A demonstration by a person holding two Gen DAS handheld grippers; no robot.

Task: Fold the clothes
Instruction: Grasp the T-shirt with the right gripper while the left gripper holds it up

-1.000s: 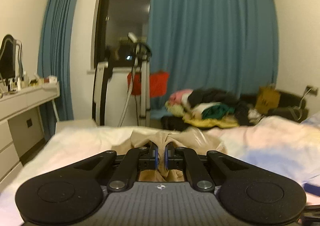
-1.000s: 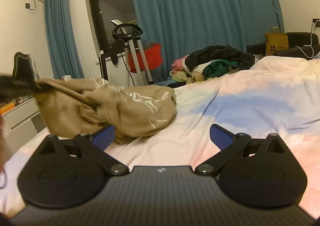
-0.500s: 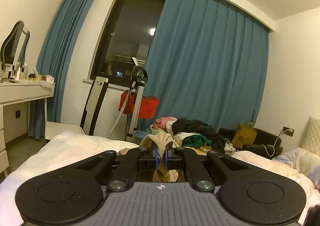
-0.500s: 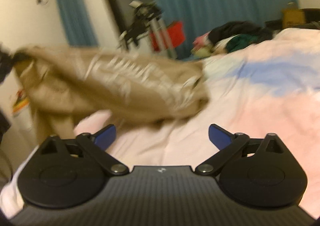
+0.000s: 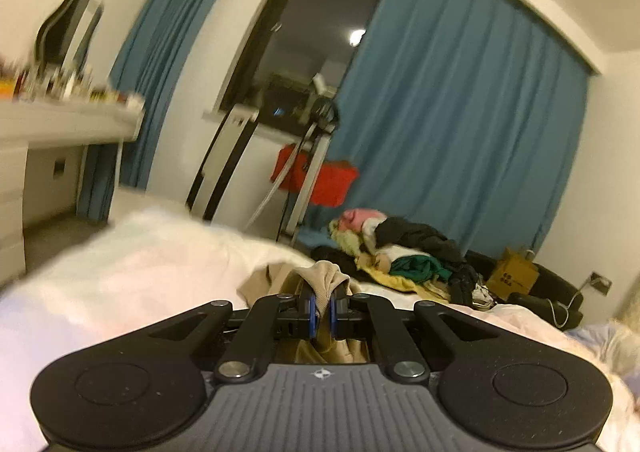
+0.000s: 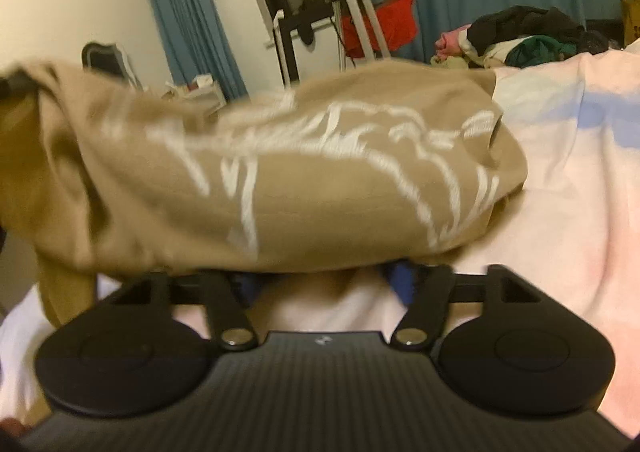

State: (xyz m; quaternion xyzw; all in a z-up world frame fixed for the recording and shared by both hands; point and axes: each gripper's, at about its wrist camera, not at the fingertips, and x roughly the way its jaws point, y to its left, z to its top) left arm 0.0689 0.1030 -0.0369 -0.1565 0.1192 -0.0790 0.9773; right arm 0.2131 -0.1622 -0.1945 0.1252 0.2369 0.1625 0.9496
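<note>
Cloth of this kind, a tan sweatshirt (image 6: 280, 180) with white print, looks soft, limp and light, so it will sag and bunch wherever it is not held. It hangs stretched above the bed (image 6: 560, 172), spanning from 9 to 3 o'clock in the right view. Left tongs (image 5: 322, 310) are closed on a bunched fold of it. Right tongs (image 6: 324, 280) stand parted just beneath its lower edge. Hem or shoulder seams seem the surest holds.

Tan garment (image 6: 280, 180) soft matt cloth (white print); bedcover (image 6: 560, 212) smooth fabric.
</note>
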